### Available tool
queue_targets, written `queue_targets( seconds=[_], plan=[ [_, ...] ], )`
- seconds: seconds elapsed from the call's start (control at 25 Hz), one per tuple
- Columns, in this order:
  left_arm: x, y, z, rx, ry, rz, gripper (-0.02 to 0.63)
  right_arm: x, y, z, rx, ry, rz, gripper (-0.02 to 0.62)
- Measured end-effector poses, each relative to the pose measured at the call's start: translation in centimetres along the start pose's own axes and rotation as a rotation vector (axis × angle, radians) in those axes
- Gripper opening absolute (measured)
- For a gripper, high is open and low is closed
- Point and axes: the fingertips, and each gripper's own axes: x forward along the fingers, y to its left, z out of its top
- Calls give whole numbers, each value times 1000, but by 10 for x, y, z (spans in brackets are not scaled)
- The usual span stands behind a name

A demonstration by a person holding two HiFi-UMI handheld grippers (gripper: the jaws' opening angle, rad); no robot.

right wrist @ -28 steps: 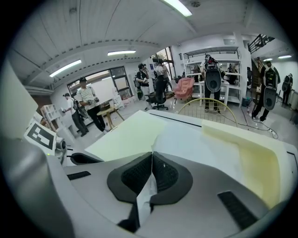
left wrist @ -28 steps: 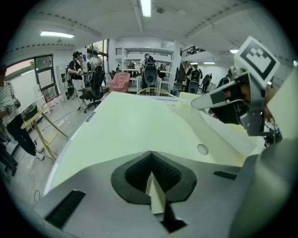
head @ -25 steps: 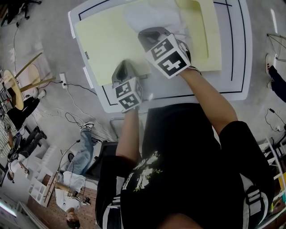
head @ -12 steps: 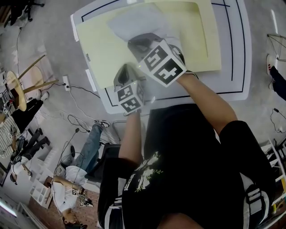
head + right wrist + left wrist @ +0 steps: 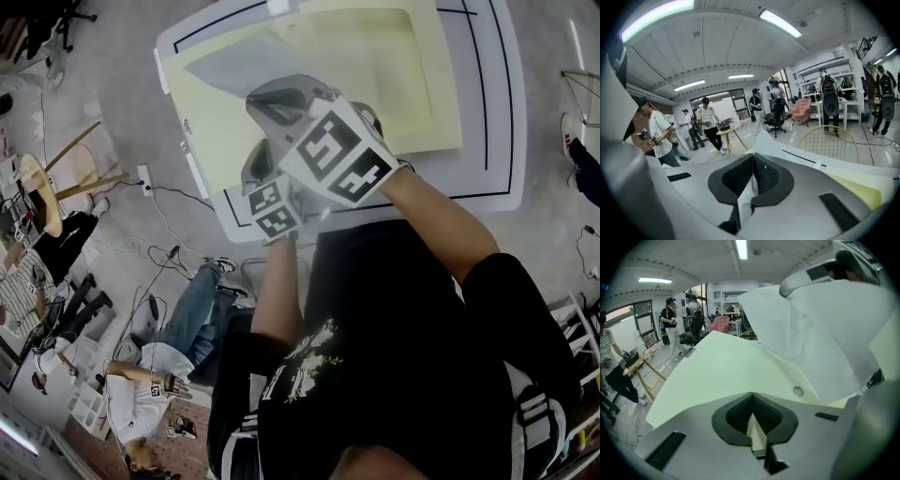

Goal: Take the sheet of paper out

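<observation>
A pale yellow folder (image 5: 375,84) lies open on the white table (image 5: 487,94). My left gripper (image 5: 255,155) is shut on the folder's near edge; in the left gripper view a cream sliver of the folder (image 5: 722,371) sits between the closed pads of that gripper (image 5: 753,416). My right gripper (image 5: 267,94) is raised above the folder, shut on the white sheet of paper (image 5: 230,66), which hangs lifted toward the table's left corner. The sheet (image 5: 825,333) billows at the upper right of the left gripper view. In the right gripper view its edge (image 5: 745,206) is pinched in the right gripper (image 5: 752,183).
The table has a black line border and its left corner (image 5: 787,147) lies just beyond the right jaws. On the floor to the left are a wooden stool (image 5: 37,187), a power strip with cables (image 5: 145,178) and people (image 5: 187,328).
The right gripper has risen and swung left with the white sheet, drawing it further off the yellow folder. The left gripper has stayed put on the folder's edge.
</observation>
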Motion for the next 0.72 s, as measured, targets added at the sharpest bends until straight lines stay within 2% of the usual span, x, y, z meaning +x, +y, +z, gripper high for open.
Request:
queue_targets(
  seconds=[0.4,0.72],
  plan=[
    [-5,-2,7,27,-4,22,-12,-26,0,34,-26,-103,12,3],
    [-12,-6,7,46,-14,10,-12,-59,-4,62,-44,-189,-39,3]
  ],
)
